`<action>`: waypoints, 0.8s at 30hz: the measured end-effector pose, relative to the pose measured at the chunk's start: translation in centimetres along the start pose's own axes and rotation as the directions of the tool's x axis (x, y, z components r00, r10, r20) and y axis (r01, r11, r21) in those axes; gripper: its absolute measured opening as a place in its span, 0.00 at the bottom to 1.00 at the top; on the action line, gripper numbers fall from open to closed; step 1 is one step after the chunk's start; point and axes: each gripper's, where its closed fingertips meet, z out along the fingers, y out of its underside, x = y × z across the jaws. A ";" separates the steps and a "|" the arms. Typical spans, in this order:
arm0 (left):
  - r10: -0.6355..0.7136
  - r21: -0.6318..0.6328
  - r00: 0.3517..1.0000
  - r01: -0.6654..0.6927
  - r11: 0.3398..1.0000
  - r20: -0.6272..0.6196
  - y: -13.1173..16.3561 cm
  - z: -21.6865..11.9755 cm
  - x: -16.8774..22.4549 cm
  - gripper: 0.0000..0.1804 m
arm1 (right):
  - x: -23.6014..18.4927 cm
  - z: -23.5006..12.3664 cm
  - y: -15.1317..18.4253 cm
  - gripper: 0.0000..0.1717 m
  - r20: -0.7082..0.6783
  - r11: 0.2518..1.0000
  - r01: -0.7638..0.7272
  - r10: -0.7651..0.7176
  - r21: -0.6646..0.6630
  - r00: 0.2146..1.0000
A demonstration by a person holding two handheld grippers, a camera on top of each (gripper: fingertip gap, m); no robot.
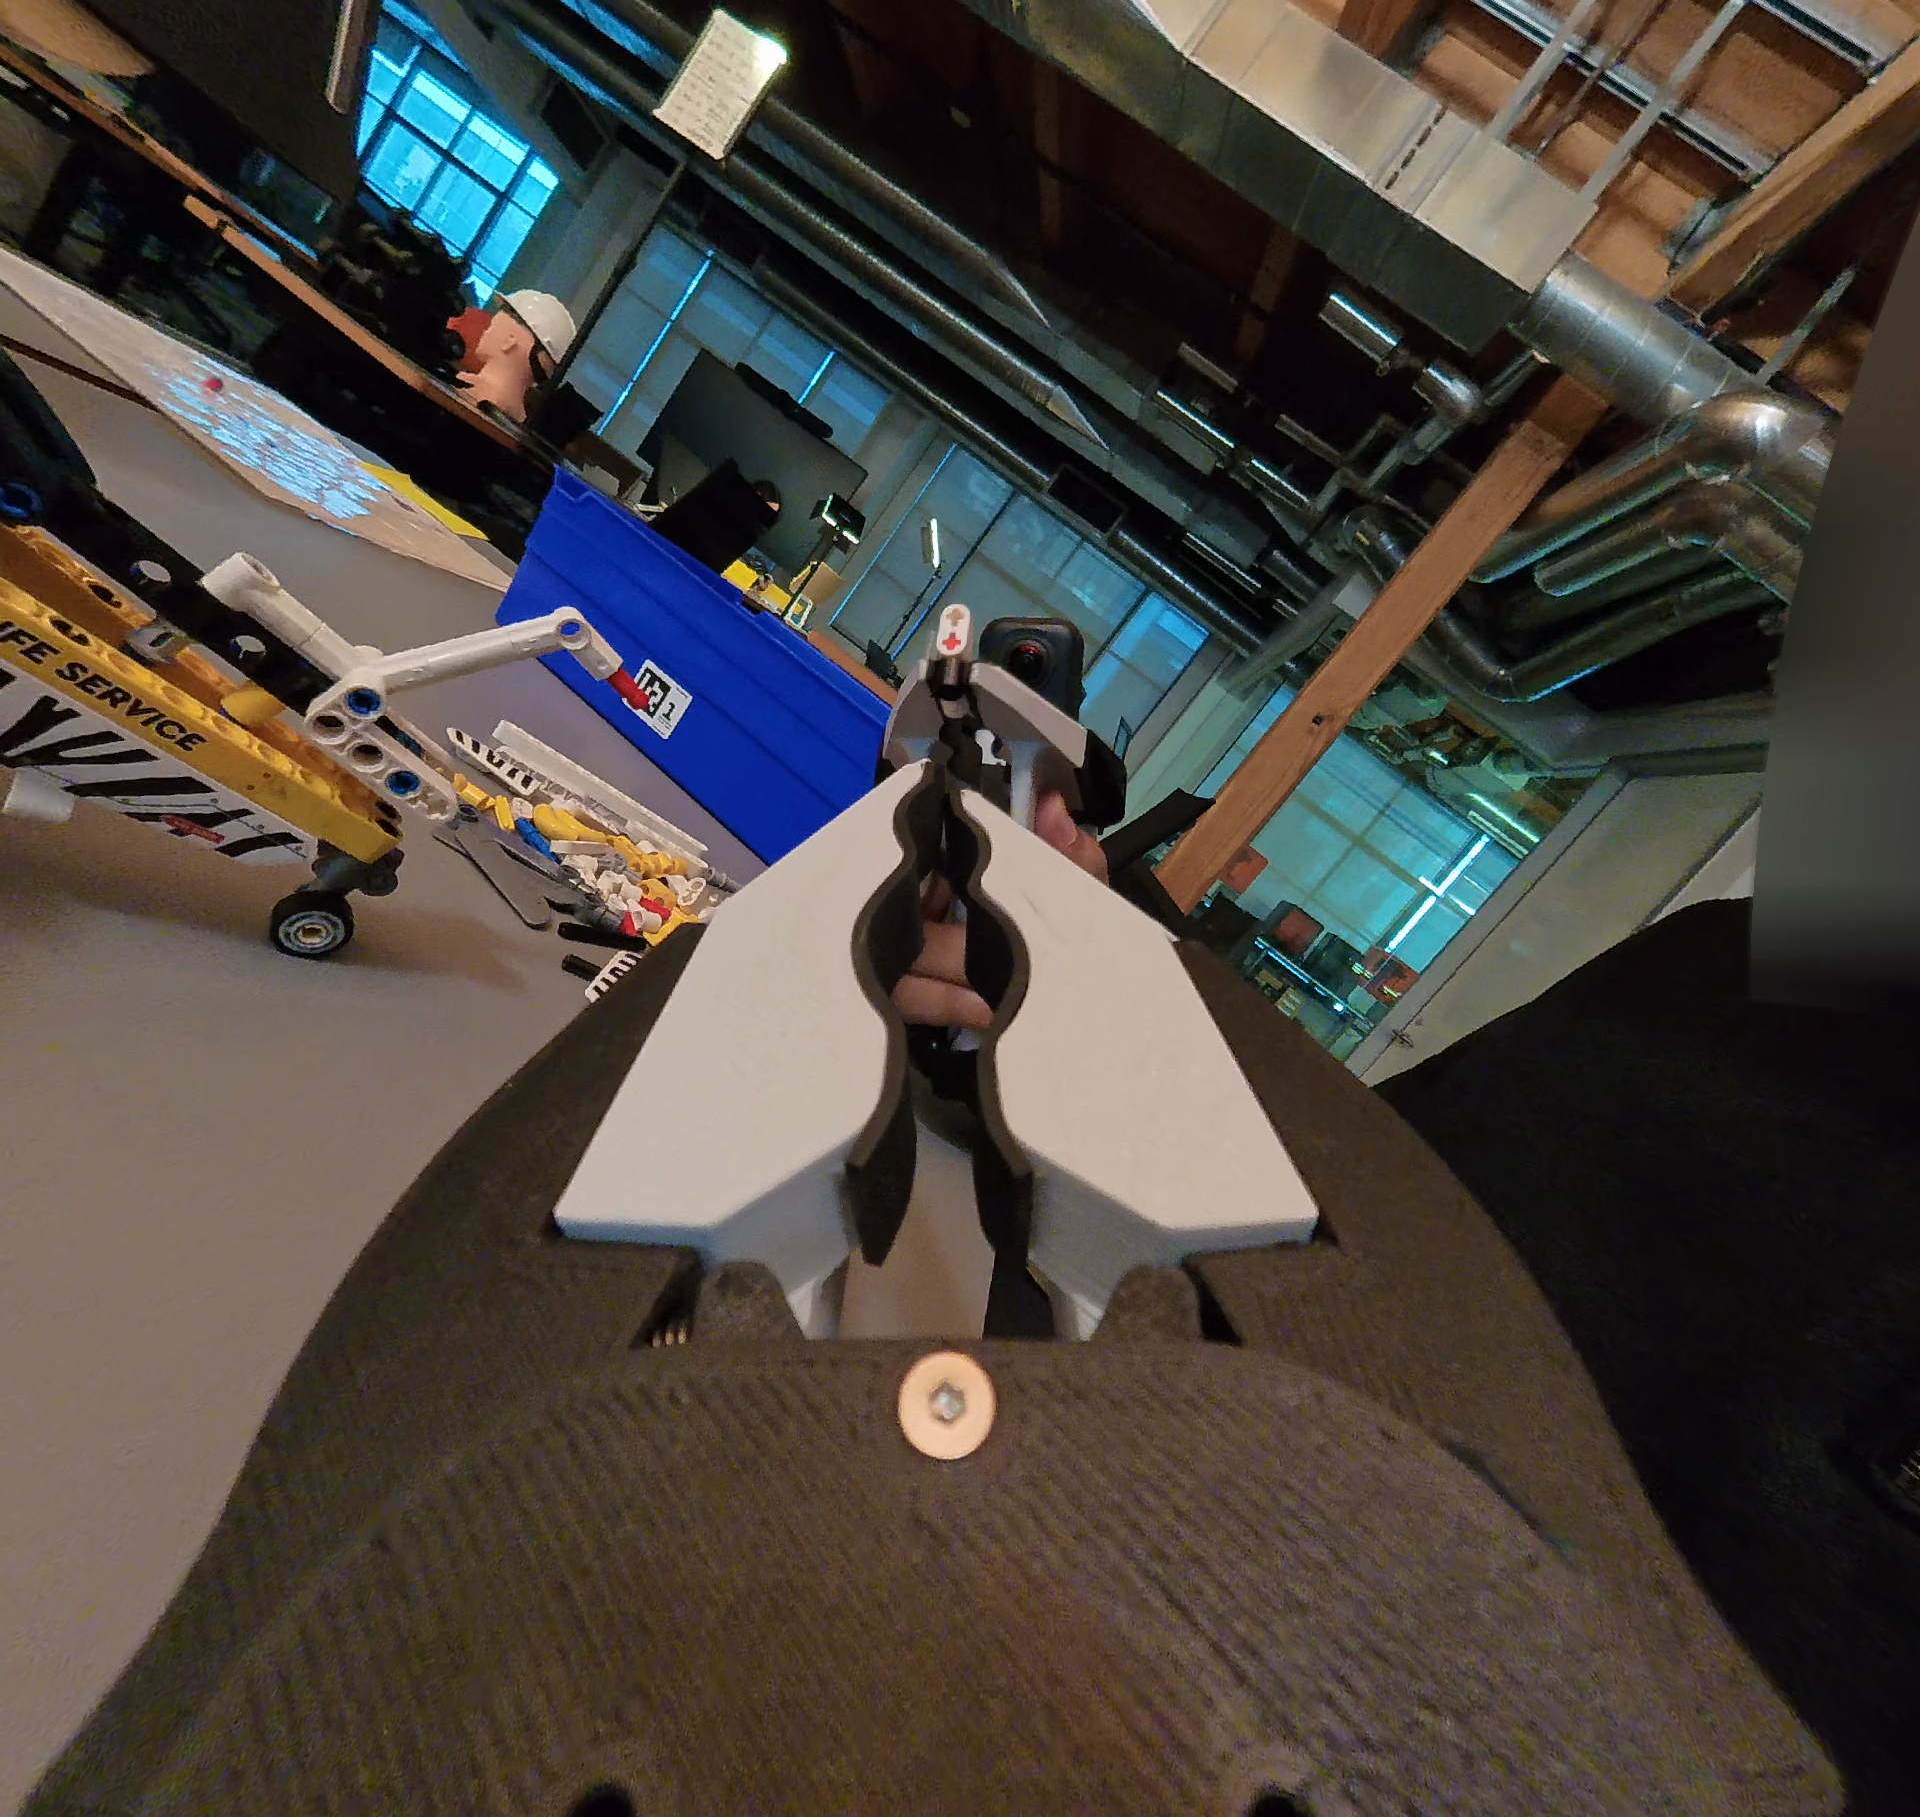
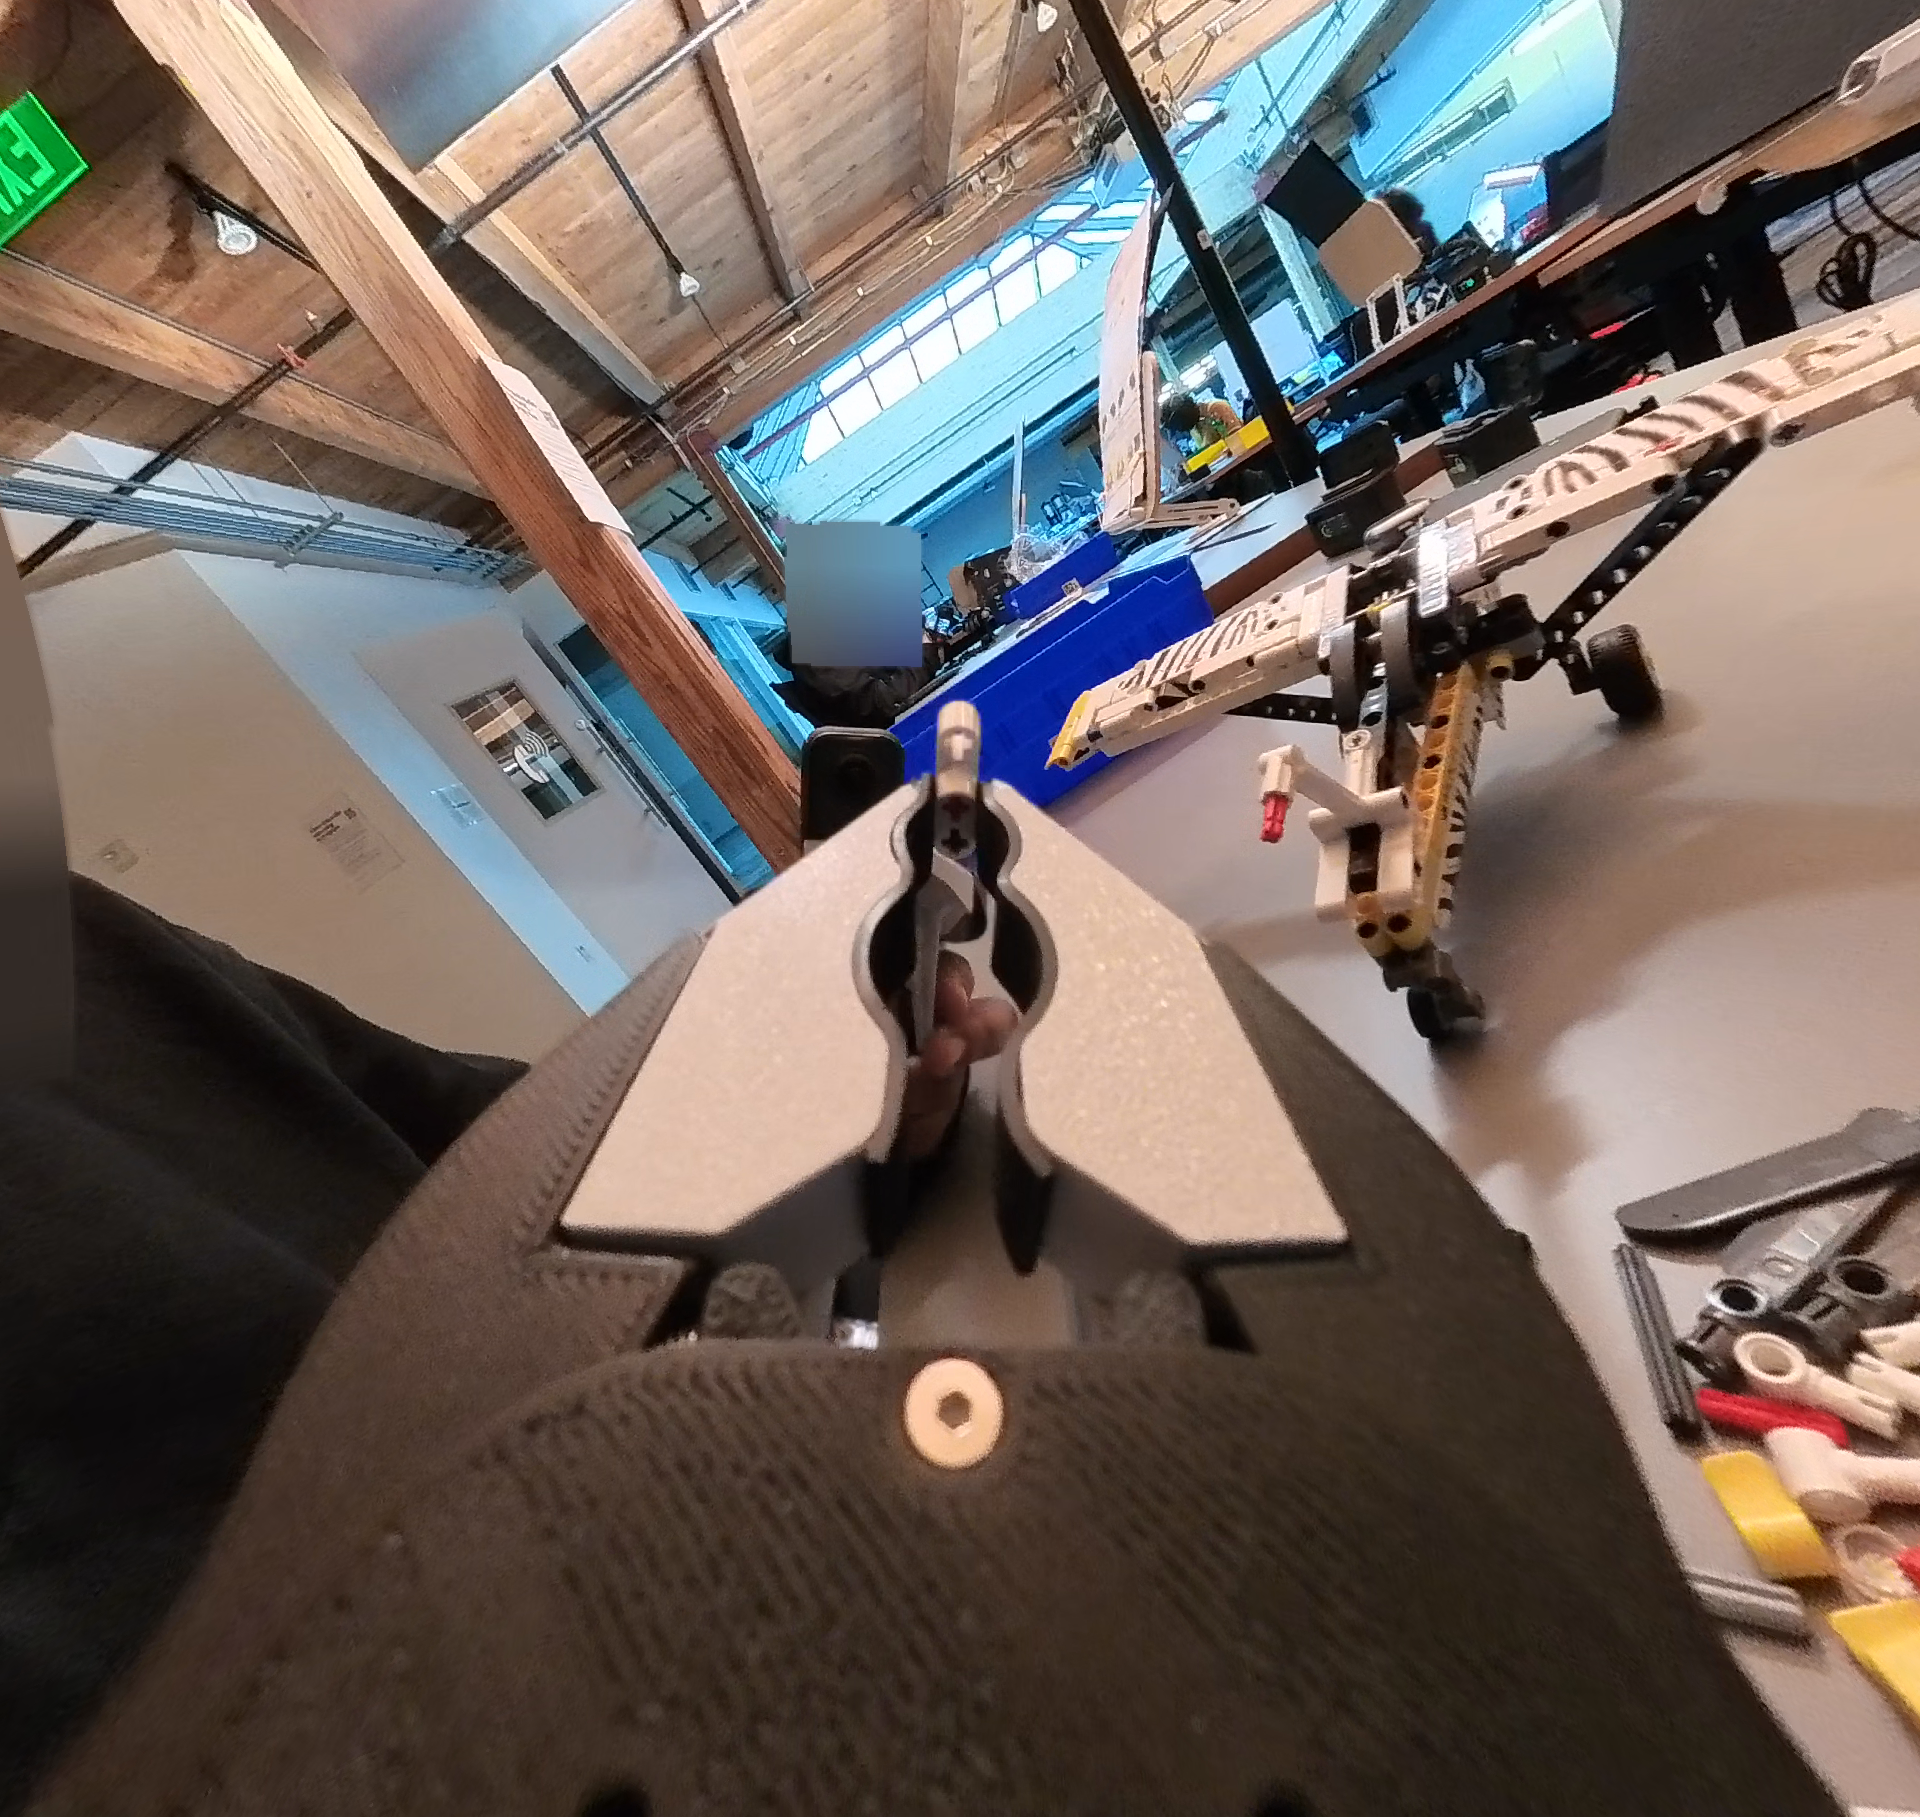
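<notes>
My two grippers face each other tip to tip above the grey table (image 1: 208,1092). My right gripper (image 2: 956,803) is shut on a small white connector piece (image 2: 957,744) that sticks out past its fingertips, with a dark cross-holed section between the pads. In the left wrist view the right gripper (image 1: 951,702) holds that piece (image 1: 953,633) upright, its end showing two cross holes. My left gripper (image 1: 938,780) is shut, its black pads together just under the right gripper's tips. It also shows through the right jaws in the right wrist view (image 2: 938,926). I cannot tell whether anything thin lies between its pads.
A yellow, white and black brick-built model on wheels (image 1: 208,728) (image 2: 1455,624) stands on the table. A pile of loose small parts (image 1: 592,853) (image 2: 1818,1404) lies beside it. A blue bin (image 1: 707,666) (image 2: 1070,666) stands behind. A hand (image 1: 1060,822) grips the right gripper. One gripper's finger ends stand about 5 cm off the other's.
</notes>
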 end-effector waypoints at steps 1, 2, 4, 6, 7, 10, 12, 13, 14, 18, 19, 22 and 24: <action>0.000 0.000 1.000 0.000 1.000 0.000 0.0 0.0 0.0 0.00 | 0.0 0.1 0.1 0.03 0.000 1.000 0.001 -0.001 -0.004 1.000; 0.000 0.002 1.000 0.000 1.000 0.000 0.0 0.0 0.0 0.00 | 0.0 0.1 0.2 0.03 0.000 1.000 0.001 -0.001 -0.007 1.000; 0.002 0.006 1.000 -0.002 1.000 -0.003 -0.1 0.0 0.0 0.00 | 0.1 0.2 0.3 0.03 -0.006 1.000 0.010 -0.010 -0.014 1.000; 0.005 0.007 1.000 -0.005 1.000 -0.008 -0.1 -0.1 0.1 0.00 | 0.2 0.3 0.5 0.03 -0.021 0.999 0.026 -0.027 -0.028 0.999; 0.007 0.008 1.000 -0.007 1.000 -0.008 -0.1 -0.1 0.1 0.01 | 0.3 0.3 0.6 0.03 -0.032 0.999 0.039 -0.040 -0.037 0.999; 0.012 0.008 1.000 -0.012 1.000 -0.005 -0.1 -0.1 0.1 0.05 | 0.9 0.2 0.8 0.03 -0.085 0.992 0.093 -0.100 -0.081 0.991; 0.012 0.009 1.000 -0.012 1.000 -0.001 -0.1 -0.1 0.1 0.06 | 2.0 -0.4 0.9 0.03 -0.164 0.976 0.148 -0.174 -0.158 0.971; 0.011 0.009 1.000 -0.011 1.000 0.000 -0.1 -0.1 0.1 0.06 | 2.8 -1.0 0.7 0.03 -0.214 0.963 0.186 -0.227 -0.196 0.950; 0.010 0.009 1.000 -0.010 1.000 0.000 -0.1 0.0 0.0 0.06 | 3.5 -1.8 0.1 0.03 -0.265 0.948 0.228 -0.283 -0.220 0.922; 0.004 0.003 1.000 -0.004 1.000 0.010 -0.1 0.0 -0.1 0.05 | 4.6 -4.2 -1.9 0.03 -0.346 0.937 0.263 -0.331 -0.228 0.878; 0.001 0.001 1.000 -0.001 1.000 0.011 0.0 0.0 -0.2 0.06 | 4.8 -4.4 -1.5 0.03 -0.345 0.939 0.228 -0.309 -0.256 0.886; 0.001 0.008 1.000 -0.001 1.000 0.014 -0.1 0.0 -0.2 0.06 | 5.2 -4.3 3.1 0.03 -0.298 0.870 0.074 -0.245 -0.487 0.923; 0.003 0.018 1.000 -0.003 1.000 0.017 -0.3 0.0 -0.3 0.05 | 5.2 -4.2 6.9 0.03 -0.273 0.769 0.005 -0.233 -0.639 0.933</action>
